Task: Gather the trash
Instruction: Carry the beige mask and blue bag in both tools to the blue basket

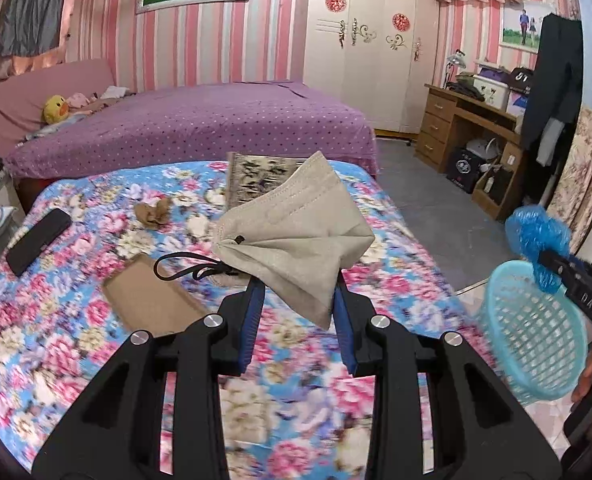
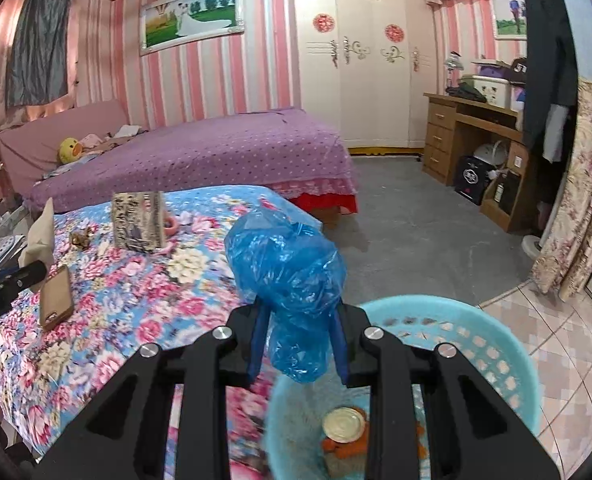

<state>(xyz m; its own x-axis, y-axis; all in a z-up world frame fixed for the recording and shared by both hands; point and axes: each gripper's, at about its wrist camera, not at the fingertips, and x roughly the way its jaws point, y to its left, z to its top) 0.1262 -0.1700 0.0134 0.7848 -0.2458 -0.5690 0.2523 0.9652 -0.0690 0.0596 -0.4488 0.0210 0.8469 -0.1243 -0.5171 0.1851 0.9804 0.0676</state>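
Observation:
My left gripper (image 1: pixel 298 284) is shut on a beige face mask (image 1: pixel 296 232) with black ear loops, held above the floral bed cover. My right gripper (image 2: pixel 298 312) is shut on a crumpled blue plastic bag (image 2: pixel 287 276), just over the near rim of a light blue plastic basket (image 2: pixel 496 344). The basket holds a can with an orange wrapper (image 2: pixel 344 428). In the left wrist view the basket (image 1: pixel 536 332) and the blue bag (image 1: pixel 538 240) show at the right edge, with the right gripper behind them. The mask (image 2: pixel 39 232) shows at the left edge of the right wrist view.
On the floral cover (image 1: pixel 75 320) lie a brown cardboard piece (image 1: pixel 151 296), a black phone (image 1: pixel 37 246), a crumpled brown scrap (image 1: pixel 151 212) and a patterned box (image 1: pixel 255 176). A purple bed (image 1: pixel 215 120), a white wardrobe (image 1: pixel 368 40) and a wooden desk (image 1: pixel 456 128) stand beyond.

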